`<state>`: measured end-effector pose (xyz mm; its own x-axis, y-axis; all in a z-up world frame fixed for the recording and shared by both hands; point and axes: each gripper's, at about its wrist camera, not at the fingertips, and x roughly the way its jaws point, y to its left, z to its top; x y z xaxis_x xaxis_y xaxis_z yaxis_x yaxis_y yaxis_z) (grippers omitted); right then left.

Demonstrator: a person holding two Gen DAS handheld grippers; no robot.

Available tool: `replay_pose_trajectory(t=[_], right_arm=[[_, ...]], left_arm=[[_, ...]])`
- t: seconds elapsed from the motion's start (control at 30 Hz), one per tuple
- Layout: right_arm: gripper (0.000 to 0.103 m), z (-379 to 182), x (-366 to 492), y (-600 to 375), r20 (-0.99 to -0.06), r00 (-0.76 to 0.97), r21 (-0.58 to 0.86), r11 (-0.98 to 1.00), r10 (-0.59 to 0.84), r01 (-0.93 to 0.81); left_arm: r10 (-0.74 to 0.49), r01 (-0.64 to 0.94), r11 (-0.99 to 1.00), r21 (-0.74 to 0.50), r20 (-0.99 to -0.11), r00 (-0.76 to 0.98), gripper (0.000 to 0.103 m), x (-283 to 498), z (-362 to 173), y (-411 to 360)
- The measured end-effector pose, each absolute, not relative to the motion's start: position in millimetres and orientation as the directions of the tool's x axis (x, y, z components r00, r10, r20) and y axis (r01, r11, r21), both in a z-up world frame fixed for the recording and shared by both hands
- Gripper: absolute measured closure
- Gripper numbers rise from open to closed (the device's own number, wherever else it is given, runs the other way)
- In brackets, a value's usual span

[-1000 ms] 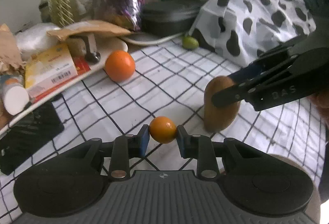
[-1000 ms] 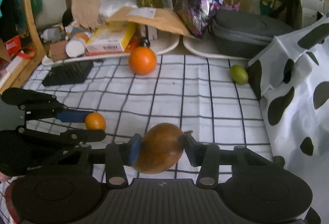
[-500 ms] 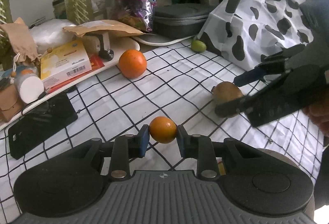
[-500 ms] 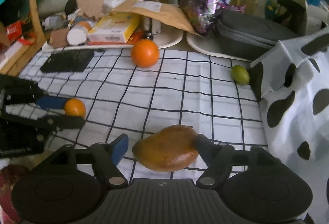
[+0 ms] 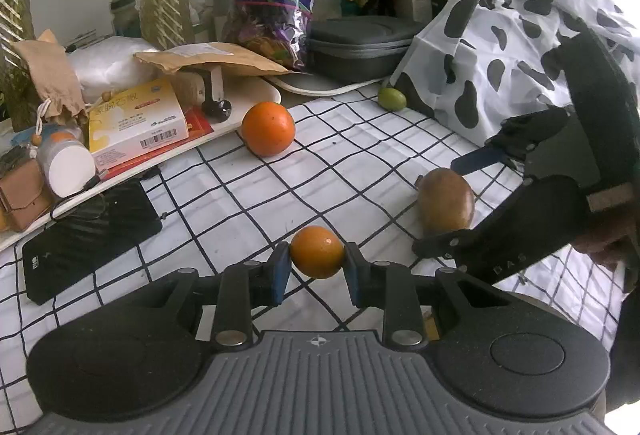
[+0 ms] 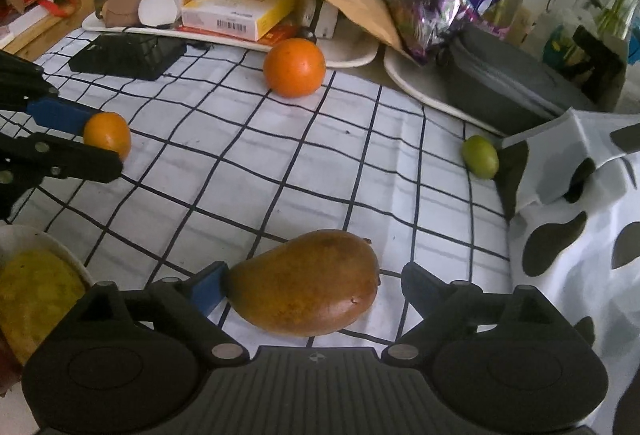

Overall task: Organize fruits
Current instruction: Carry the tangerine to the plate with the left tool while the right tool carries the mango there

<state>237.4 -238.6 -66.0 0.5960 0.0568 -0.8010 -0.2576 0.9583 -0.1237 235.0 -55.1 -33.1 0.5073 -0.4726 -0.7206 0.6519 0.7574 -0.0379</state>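
My left gripper point(image 5: 316, 265) is shut on a small orange point(image 5: 317, 252), held just above the checked cloth point(image 5: 256, 203); the same small orange point(image 6: 107, 134) shows at the left of the right wrist view. A brown pear point(image 6: 308, 283) lies on its side on the cloth between the jaws of my right gripper point(image 6: 312, 285), which are opening. The right pad stands well off the pear; the left pad is close to its narrow end. From the left wrist view the pear point(image 5: 446, 201) sits between the right gripper's fingers point(image 5: 476, 159). A large orange point(image 5: 268, 129) and a green lime point(image 5: 392, 99) rest farther back.
A plate rim point(image 6: 60, 247) with yellow fruit sits at my lower left. A tray point(image 5: 248, 103) piled with boxes and bags, a black device point(image 5: 88, 227), a grey case point(image 5: 360, 39) and a cow-patterned cloth point(image 5: 520, 35) border the checked area.
The right gripper's jaws have spread apart and released the pear, which went from upright in the grip to lying on the cloth. The left gripper kept hold of the small orange.
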Motion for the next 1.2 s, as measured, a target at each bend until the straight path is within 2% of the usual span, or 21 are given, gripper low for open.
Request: replay_pose_trajectory(t=[0.17, 0.23, 0.37, 0.83, 1.03, 1.2], right_arm=[[0.015, -67, 241, -244, -0.805, 0.583, -0.075, 0.955, 0.111, -0.286], [0.023, -65, 240, -245, -0.803, 0.577, -0.05, 0.948, 0.148, -0.314], [0.024, -64, 239, -248, -0.801, 0.576, -0.014, 0.956, 0.165, -0.293], [0.024, -22, 187, -237, -0.715, 0.674, -0.031, 0.955, 0.186, -0.296], [0.024, -6, 150, -229, -0.68, 0.697, 0.004, 0.951, 0.229, -0.309], [0.024, 0, 120, -218, -0.666, 0.699, 0.015, 0.941, 0.261, -0.337]], left_arm=[[-0.472, 0.648, 0.761, -0.041, -0.72, 0.509, 0.075, 235, -32, -52], [-0.476, 0.647, 0.761, -0.045, -0.716, 0.51, 0.075, 234, -30, -52], [-0.476, 0.641, 0.766, -0.046, -0.71, 0.519, 0.075, 228, -28, -50], [-0.491, 0.591, 0.803, -0.075, -0.645, 0.585, 0.075, 172, 1, -26], [-0.501, 0.541, 0.831, -0.125, -0.591, 0.633, 0.075, 142, 18, -4], [-0.486, 0.499, 0.853, -0.154, -0.583, 0.651, 0.075, 117, 22, 10]])
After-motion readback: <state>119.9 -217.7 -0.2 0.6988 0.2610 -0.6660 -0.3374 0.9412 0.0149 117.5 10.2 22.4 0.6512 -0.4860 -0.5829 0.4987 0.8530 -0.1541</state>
